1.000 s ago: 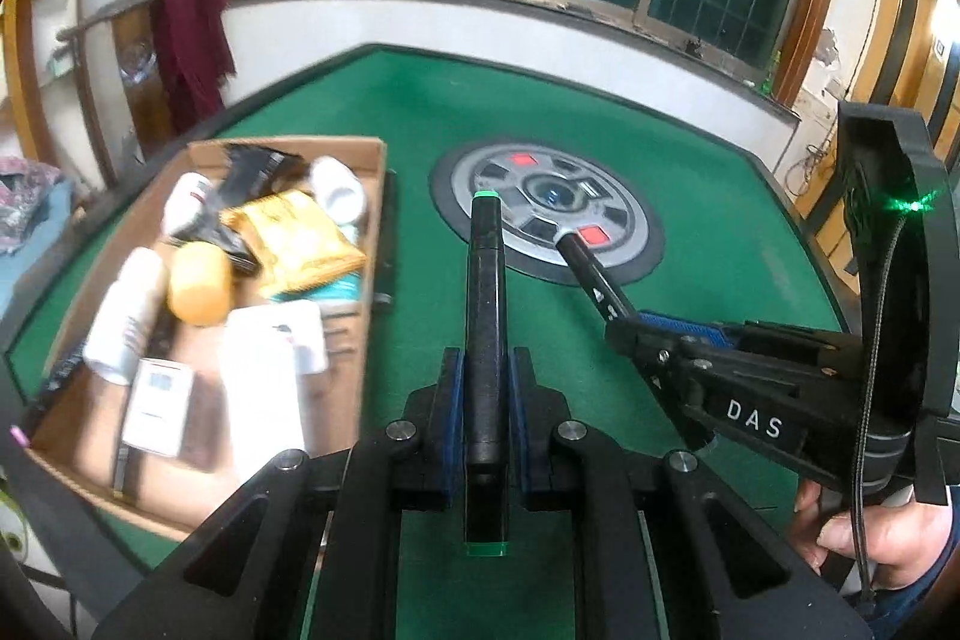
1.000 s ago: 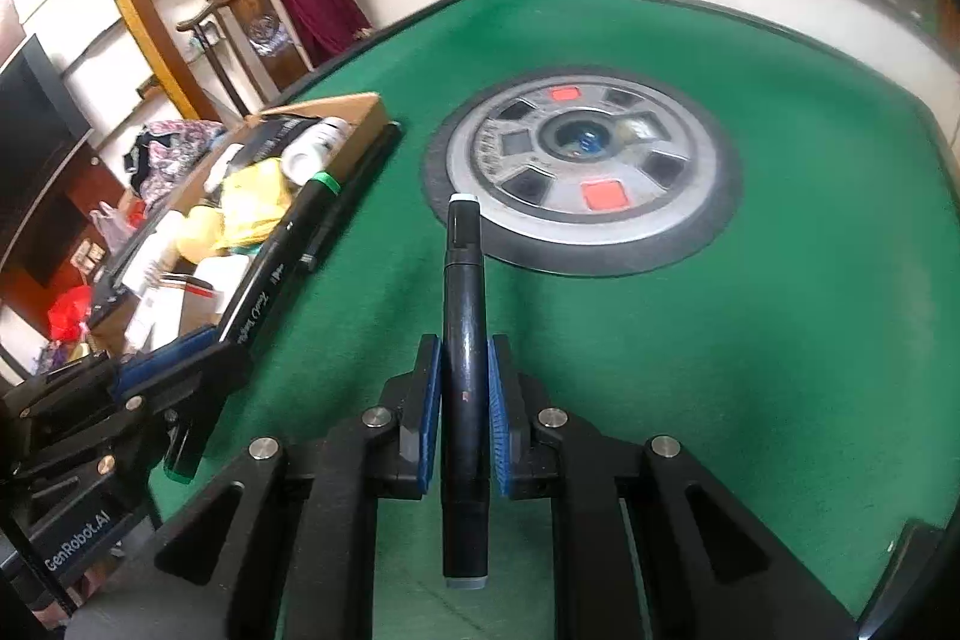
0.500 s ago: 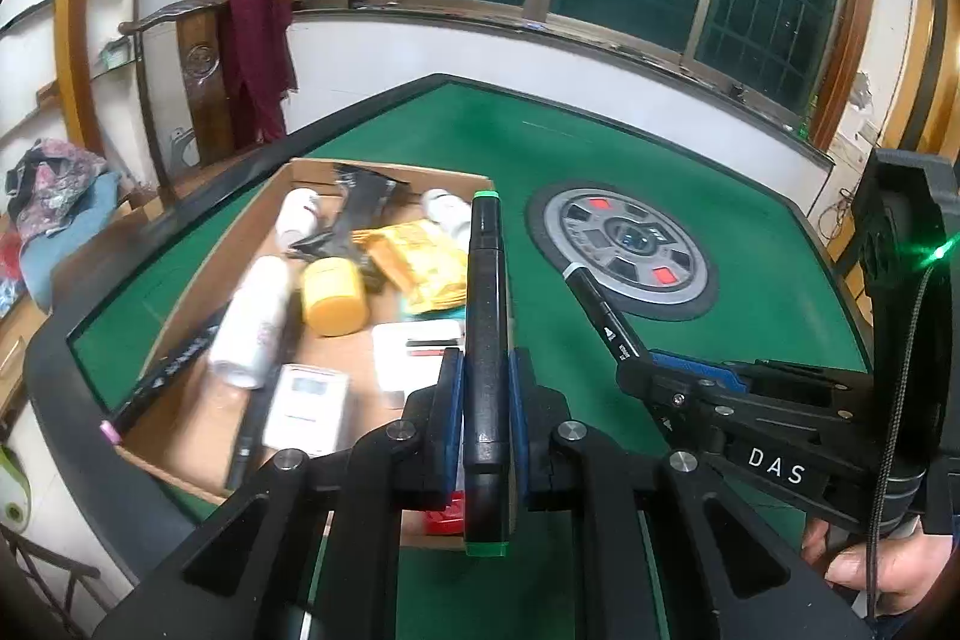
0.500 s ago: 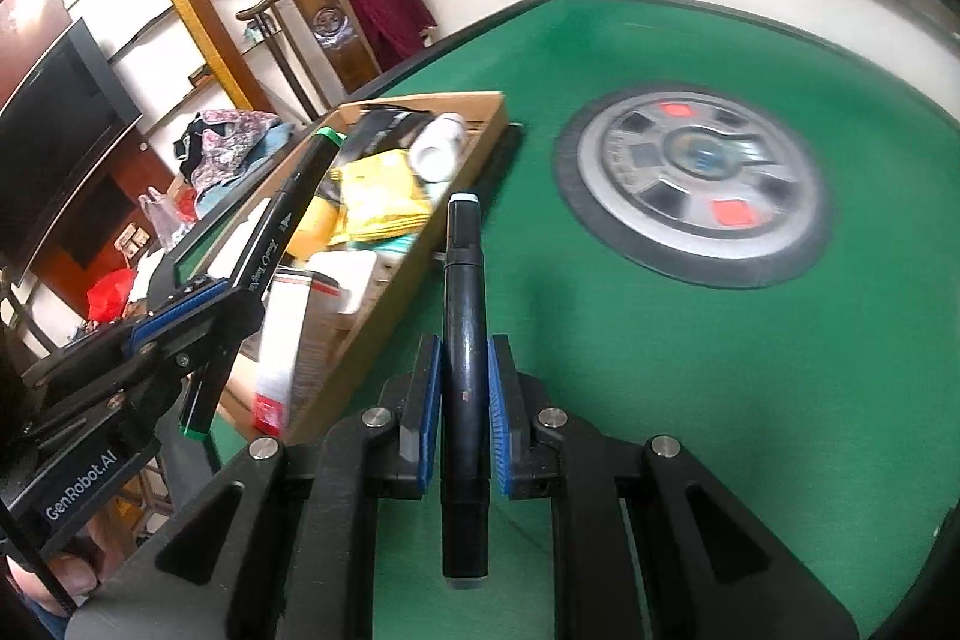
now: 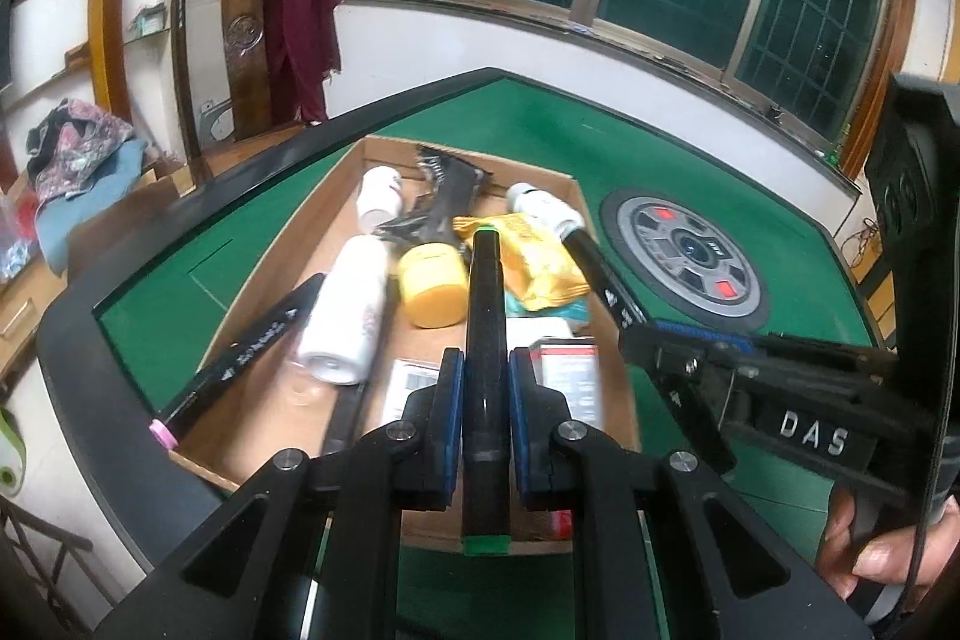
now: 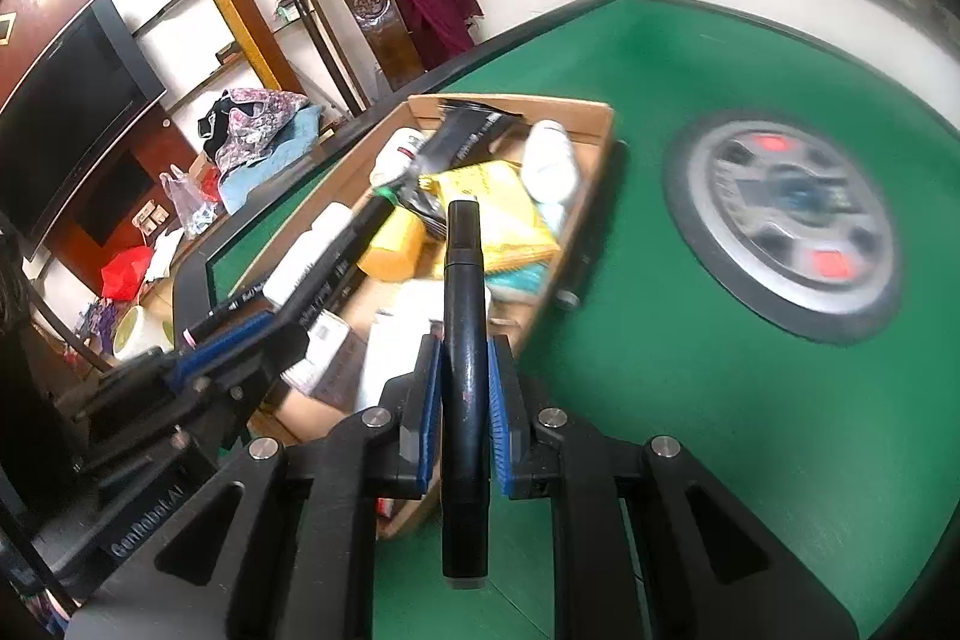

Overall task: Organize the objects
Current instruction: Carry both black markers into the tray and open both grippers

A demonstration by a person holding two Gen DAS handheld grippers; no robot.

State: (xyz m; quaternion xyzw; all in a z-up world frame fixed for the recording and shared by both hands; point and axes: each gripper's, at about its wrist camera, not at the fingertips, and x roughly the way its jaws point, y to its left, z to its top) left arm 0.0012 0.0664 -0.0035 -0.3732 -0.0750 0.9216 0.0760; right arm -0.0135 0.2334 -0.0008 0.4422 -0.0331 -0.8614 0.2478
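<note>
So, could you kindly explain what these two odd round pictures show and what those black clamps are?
No robot here: a person carries a hand-held clamp in each hand, with a fisheye camera looking along each one's jaws. The left gripper is shut on a black marker with green ends; the right gripper, seen from its own camera, is shut on a second black marker. Below them a cardboard box of bottles and packets sits on a green table.
</note>
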